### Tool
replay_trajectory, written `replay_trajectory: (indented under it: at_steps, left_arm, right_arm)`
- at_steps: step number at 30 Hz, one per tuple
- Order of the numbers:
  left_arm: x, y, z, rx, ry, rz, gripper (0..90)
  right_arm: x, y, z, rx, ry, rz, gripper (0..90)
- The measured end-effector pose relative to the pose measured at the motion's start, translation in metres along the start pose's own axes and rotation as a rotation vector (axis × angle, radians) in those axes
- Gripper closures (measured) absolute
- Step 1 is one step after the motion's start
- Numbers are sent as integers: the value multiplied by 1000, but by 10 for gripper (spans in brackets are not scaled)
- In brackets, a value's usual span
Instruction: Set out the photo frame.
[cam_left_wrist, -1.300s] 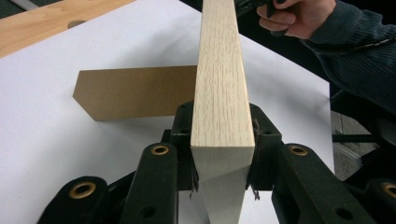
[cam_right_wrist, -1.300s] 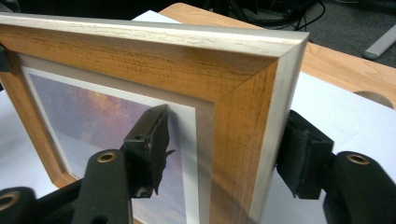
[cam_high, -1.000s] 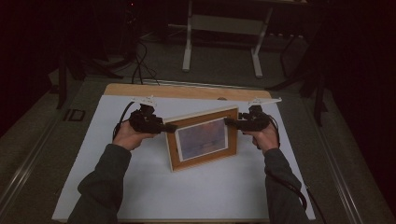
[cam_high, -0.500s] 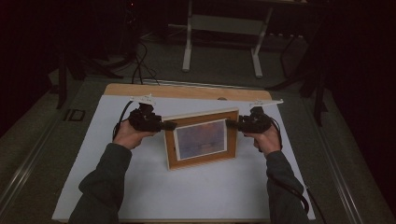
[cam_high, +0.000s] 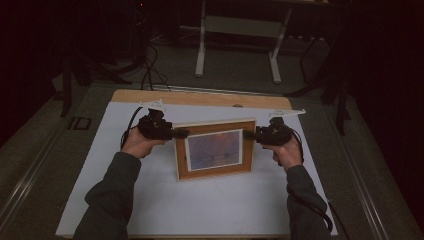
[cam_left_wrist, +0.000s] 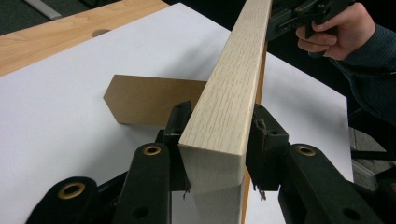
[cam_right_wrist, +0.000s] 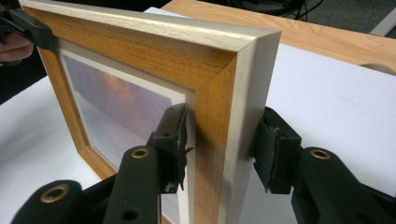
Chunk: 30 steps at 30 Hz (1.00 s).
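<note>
Dark room all round, and a white sheet (cam_high: 200, 210) lies on the table (cam_high: 200, 97) in front of you. The frame (cam_high: 215, 150) stands up in the middle of the sheet, picture facing you, leaning back a bit. Its brown prop (cam_left_wrist: 149, 100) sticks out behind it.

Your left tongs (cam_high: 182, 133) have the frame's left edge between the jaws. They have just been opening. The pads sit right by the wood, and I cannot tell if they press on it. Your right tongs (cam_high: 247, 134) have just been closing. They are clamped on the frame's right edge, one pad on the front and one on the back.

I think you are setting the frame up to stand by itself. Next, make sure the prop's foot sits flat on the sheet. Then let go slowly, one side first. Keep the other side steady so the frame does not tip over.
</note>
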<state>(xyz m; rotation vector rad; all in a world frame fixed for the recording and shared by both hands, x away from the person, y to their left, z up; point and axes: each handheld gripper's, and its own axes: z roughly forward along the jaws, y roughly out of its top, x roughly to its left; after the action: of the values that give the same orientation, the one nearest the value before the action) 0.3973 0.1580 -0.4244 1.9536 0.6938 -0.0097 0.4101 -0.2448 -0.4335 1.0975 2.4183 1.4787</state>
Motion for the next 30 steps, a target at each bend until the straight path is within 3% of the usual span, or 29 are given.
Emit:
replay_trajectory:
  at_steps: [30]
  left_arm:
    - [6,4,3,8,-25,-11,608]
  right_arm:
    - [10,-14,-13,-5,7,33,635]
